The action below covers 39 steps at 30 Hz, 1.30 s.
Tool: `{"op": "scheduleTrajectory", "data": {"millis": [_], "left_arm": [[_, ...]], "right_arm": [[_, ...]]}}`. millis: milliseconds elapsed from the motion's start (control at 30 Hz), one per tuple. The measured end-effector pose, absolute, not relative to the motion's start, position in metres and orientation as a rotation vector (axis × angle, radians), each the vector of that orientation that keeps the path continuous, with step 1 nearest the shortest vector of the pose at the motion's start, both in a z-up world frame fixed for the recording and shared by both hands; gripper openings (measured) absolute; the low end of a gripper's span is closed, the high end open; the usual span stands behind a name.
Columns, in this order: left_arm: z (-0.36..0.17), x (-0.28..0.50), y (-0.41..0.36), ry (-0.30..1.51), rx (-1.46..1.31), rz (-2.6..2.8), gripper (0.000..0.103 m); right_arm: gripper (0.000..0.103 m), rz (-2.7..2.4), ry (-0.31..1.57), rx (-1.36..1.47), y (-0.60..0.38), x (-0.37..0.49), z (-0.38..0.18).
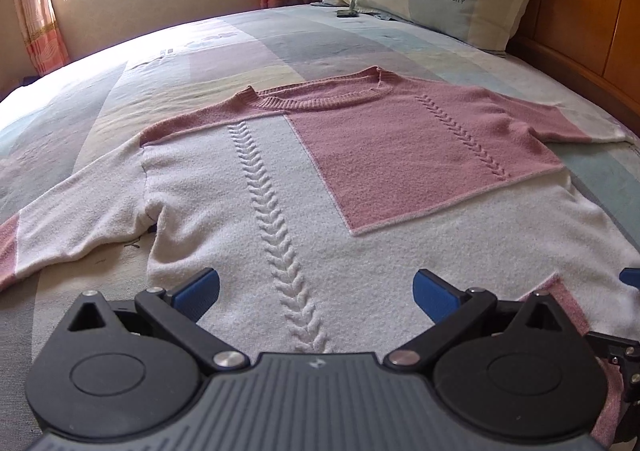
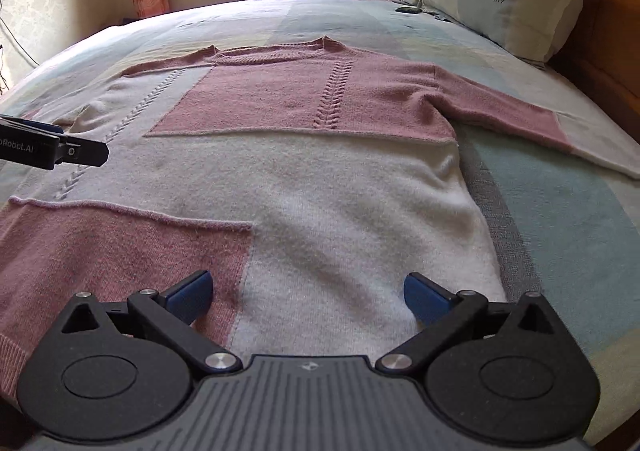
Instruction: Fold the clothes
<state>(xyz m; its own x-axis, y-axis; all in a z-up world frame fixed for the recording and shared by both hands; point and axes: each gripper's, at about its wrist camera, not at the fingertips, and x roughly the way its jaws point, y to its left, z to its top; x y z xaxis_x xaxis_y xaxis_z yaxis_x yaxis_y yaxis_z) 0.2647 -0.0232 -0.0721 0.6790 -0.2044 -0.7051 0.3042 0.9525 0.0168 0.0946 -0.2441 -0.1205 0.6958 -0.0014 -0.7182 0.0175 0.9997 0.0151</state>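
Left wrist, sweater (image 1: 280, 187) flat on bed (image 1: 240, 39), left gripper (image 1: 316, 291) spread

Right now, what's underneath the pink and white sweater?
The sweater lies spread flat on the bed's pastel patchwork bedspread, which shows all around it. Whatever sits directly beneath the knit is covered and cannot be seen.

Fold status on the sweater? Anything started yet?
Done: the sweater is spread flat, front up, on the bed, both sleeves out to the sides. In hand: nothing; the left gripper and right gripper hover over the hem end, jaws wide apart and empty. Left: every fold, sleeves and body, since no part is turned over.
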Motion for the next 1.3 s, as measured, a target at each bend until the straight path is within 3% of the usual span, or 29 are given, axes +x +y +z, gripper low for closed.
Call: {"op": "scheduleTrajectory", "data": {"millis": [200, 500, 867, 1067, 1300], "left_arm": [[-0.059, 0.261, -0.014, 0.740, 0.103, -0.293, 0.102], [-0.055, 0.265, -0.002, 0.738, 0.070, -0.267, 0.102], [-0.051, 0.258, -0.007, 0.726, 0.067, -0.309, 0.102], [-0.054, 0.256, -0.012, 0.733, 0.092, -0.312, 0.102], [-0.054, 0.257, -0.010, 0.741, 0.085, -0.314, 0.102]], "right_arm": [[0.103, -0.053, 0.803, 0.050, -0.234, 0.074, -0.105], [0.103, 0.053, 0.836, 0.002, -0.175, 0.150, -0.109], [0.103, 0.060, 0.782, -0.064, -0.162, 0.042, -0.113], [0.103, 0.135, 0.719, -0.043, -0.147, 0.063, -0.098], [0.103, 0.174, 0.829, -0.046, -0.127, 0.057, -0.115]]}}
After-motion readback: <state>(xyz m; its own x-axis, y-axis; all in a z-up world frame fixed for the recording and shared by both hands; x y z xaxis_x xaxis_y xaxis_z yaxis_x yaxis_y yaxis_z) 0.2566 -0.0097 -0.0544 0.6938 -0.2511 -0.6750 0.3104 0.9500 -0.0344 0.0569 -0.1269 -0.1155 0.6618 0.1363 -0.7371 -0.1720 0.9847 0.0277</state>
